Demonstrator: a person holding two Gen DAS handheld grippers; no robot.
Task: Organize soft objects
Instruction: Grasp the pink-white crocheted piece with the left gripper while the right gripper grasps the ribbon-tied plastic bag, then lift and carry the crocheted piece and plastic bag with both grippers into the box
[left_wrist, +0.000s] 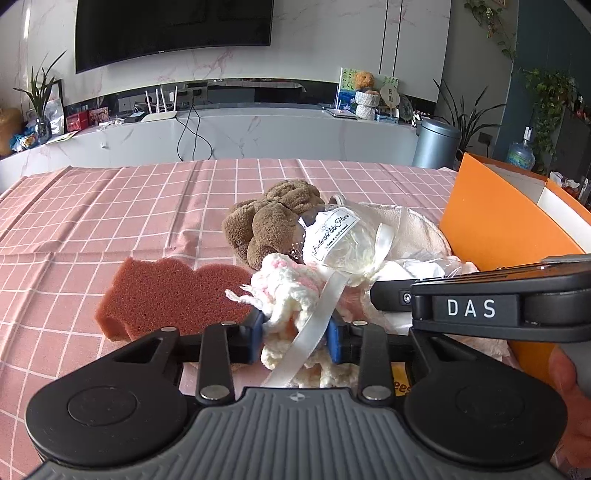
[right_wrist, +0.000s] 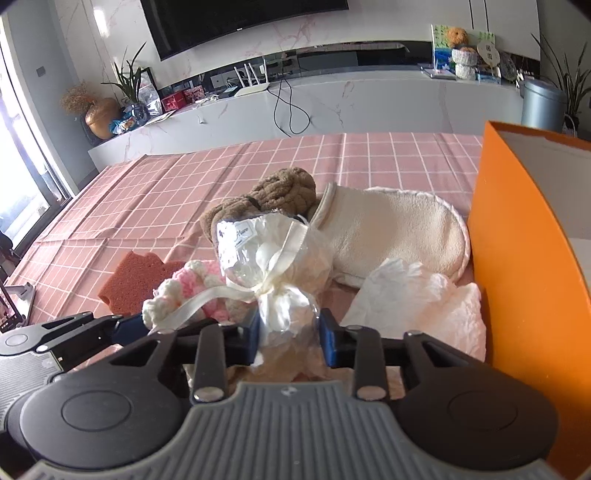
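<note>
On the pink checked table (left_wrist: 110, 206), the left gripper (left_wrist: 295, 332) has its fingers (left_wrist: 255, 334) clamped on the cream-and-pink crochet piece (left_wrist: 284, 291), while the right gripper (right_wrist: 288, 338) has its fingers (right_wrist: 327, 341) closed around the tail of the clear ribbon-tied bag (right_wrist: 273, 251). One of each lies in the pile: a brown plush (left_wrist: 273, 218), a red-brown sponge (left_wrist: 166, 295), a cream mitt (right_wrist: 391, 229) and crumpled white tissue (right_wrist: 417, 299), all beside one orange box (right_wrist: 524, 236). Only the right wrist view shows the mitt whole; only the left shows the bag's label (left_wrist: 332, 232) clearly.
</note>
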